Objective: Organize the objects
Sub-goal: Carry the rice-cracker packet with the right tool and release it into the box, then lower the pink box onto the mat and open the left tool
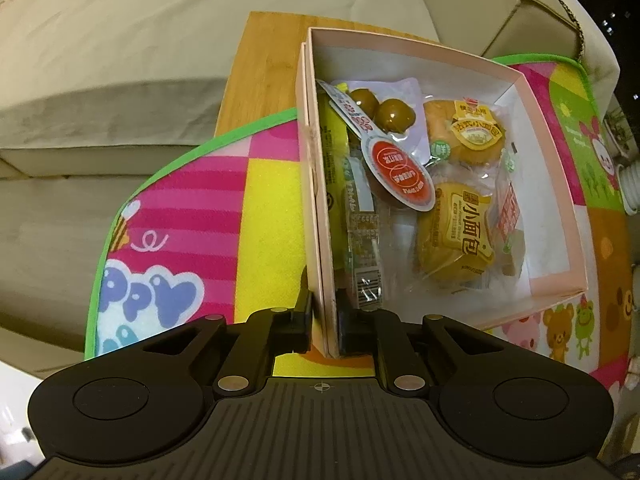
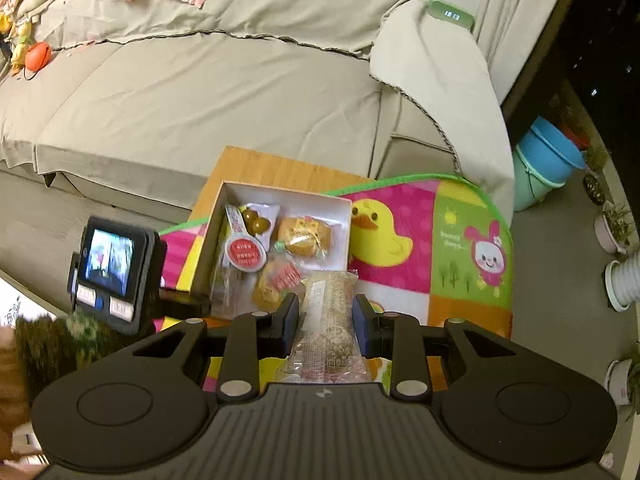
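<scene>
1. Both tongs were busy: the left gripper (image 1: 323, 320), low in the centre of the left wrist view, had its jaws closed on the near-left wall of the pink box (image 1: 316, 216), one finger outside and one inside.
2. The right gripper (image 2: 326, 320), at lower centre of the right wrist view, was clamped on a clear-wrapped oat bar (image 2: 329, 312), held lengthwise between the pads with its far end poking out toward the box (image 2: 208, 236).
3. That box sat on a bright cartoon mat (image 2: 432, 240) laid over a wooden table (image 2: 256, 164), with a beige sofa (image 2: 200, 92) filling the upper half of the frame.
4. Inside lay a pack of brown eggs (image 1: 378, 110) at upper left, two wrapped small breads (image 1: 460, 240) toward the right, and a long green-edged packet (image 1: 352, 216) along the left wall.
5. My judgement: the bar was short of the box, apparently above the near edge, so the drop was not yet done.
6. Risks: a release too early would land the bar on the mat; the slick wrapper could slide in the pads; and the thin card wall might buckle or the box tilt if the left gripper pulled.
</scene>
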The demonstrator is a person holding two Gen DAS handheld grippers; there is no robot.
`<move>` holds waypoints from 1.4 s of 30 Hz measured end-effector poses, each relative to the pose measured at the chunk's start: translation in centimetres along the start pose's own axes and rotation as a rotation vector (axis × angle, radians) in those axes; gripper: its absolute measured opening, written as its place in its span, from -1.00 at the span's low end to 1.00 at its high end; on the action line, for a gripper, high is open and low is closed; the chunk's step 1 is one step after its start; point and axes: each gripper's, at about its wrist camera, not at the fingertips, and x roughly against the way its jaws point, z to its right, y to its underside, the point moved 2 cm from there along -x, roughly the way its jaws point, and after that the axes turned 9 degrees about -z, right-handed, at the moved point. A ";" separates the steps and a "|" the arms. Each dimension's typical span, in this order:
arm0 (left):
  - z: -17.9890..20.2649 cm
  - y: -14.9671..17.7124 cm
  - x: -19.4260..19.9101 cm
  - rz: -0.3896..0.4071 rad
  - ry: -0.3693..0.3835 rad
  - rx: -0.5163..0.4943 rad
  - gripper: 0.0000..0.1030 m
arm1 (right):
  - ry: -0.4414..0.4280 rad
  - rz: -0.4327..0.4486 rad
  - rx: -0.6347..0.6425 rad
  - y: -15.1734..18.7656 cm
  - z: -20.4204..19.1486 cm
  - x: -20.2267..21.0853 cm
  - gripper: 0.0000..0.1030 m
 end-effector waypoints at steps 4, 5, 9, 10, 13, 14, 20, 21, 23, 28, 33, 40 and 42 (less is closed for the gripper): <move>-0.1 -0.1 -0.3 0.002 0.021 0.013 -0.71 | -0.011 -0.021 0.009 -2.6 -0.6 -1.4 -0.45; -0.2 -0.1 -0.3 0.003 0.026 0.015 -0.70 | -0.003 -0.019 0.010 -3.4 -0.7 -1.7 -0.45; -0.5 -0.1 -0.3 0.003 0.047 0.027 -0.69 | 0.017 0.029 -0.003 -5.9 -1.1 -2.3 -0.45; -0.5 -0.1 -0.3 0.003 0.050 0.028 -0.68 | 0.016 0.048 -0.013 -6.4 -1.1 -2.4 -0.45; -0.6 -0.1 -0.4 0.001 0.061 0.034 -0.68 | 0.022 0.125 -0.029 -7.5 -1.3 -3.0 -0.40; -0.7 -0.2 -0.4 0.000 0.064 0.035 -0.68 | 0.031 0.123 -0.035 -7.5 -1.3 -3.6 -0.25; -0.9 -0.2 -0.5 -0.003 0.081 0.056 -0.66 | -0.012 -0.051 -0.038 -3.4 -1.9 -7.7 -0.19; -0.9 -0.2 -0.5 -0.001 0.077 0.052 -0.67 | -0.018 -0.071 -0.037 -2.5 -2.0 -8.0 -0.19; -0.7 -0.3 -0.7 0.002 0.066 0.037 -0.67 | -0.027 -0.112 -0.041 -0.5 -1.9 -8.9 -0.19; -0.3 -0.5 -1.1 0.000 0.039 0.040 -0.69 | 0.011 -0.161 -0.034 2.6 -0.4 -11.0 -0.04; 0.5 -0.7 -1.2 0.009 -0.010 0.016 -0.73 | 0.067 -0.122 0.138 4.6 0.4 -14.6 0.10; 7.7 -3.6 -2.3 0.156 -0.051 -0.239 -0.68 | 0.064 0.021 0.065 6.1 4.9 -22.2 0.05; 10.3 -5.2 -2.8 0.232 -0.058 -0.294 -0.71 | 0.045 0.087 0.020 6.3 6.8 -22.7 0.05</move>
